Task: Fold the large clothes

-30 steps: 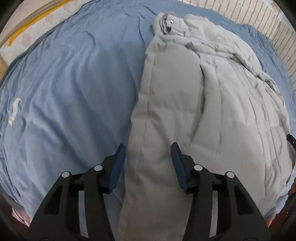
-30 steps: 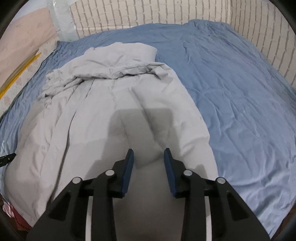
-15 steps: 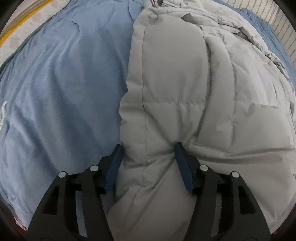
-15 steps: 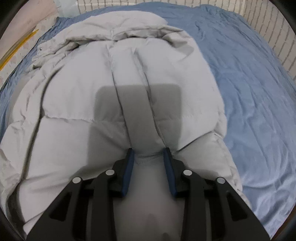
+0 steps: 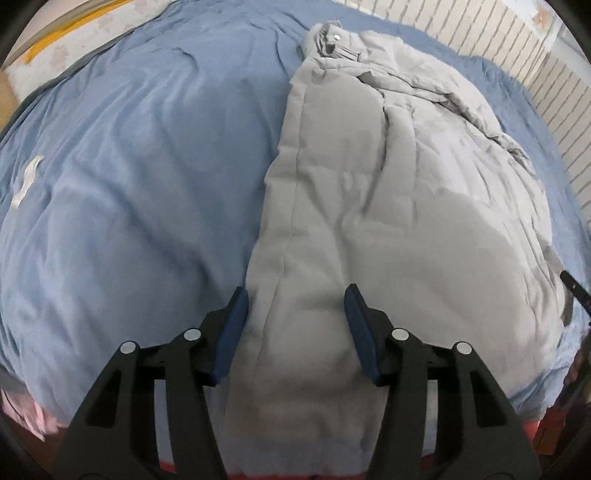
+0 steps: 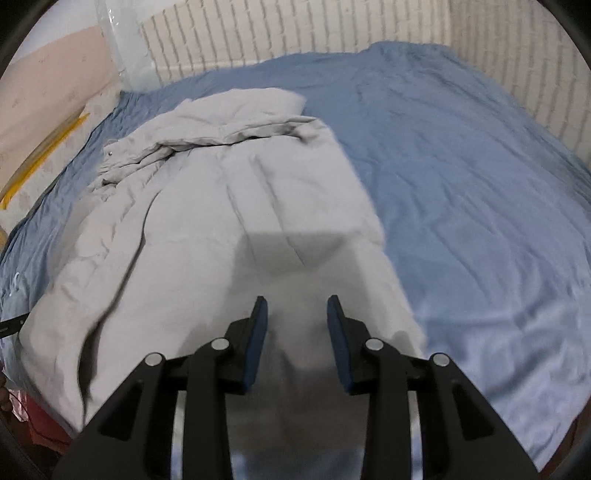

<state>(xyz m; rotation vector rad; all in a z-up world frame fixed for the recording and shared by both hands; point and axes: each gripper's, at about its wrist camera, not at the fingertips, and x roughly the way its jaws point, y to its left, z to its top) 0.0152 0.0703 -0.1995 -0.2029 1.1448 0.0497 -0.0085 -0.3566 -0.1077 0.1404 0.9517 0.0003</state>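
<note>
A large grey padded coat (image 5: 388,192) lies lengthwise on the blue bed sheet (image 5: 140,166), its collar with a silver snap at the far end. It also shows in the right wrist view (image 6: 236,229), with its hood bunched at the far end. My left gripper (image 5: 295,299) is open and hovers above the coat's near left edge, holding nothing. My right gripper (image 6: 297,306) is open and hovers above the coat's near right part, holding nothing.
The blue sheet (image 6: 461,192) covers the whole bed. A white brick-pattern wall (image 6: 332,33) borders the far and right sides. A small white scrap (image 5: 26,181) lies on the sheet at left. A red item (image 6: 44,424) sits below the near bed edge.
Half a second ago both grippers were pressed down into the coat's near hem. Both have now drawn back and up, and the coat lies flat again.
</note>
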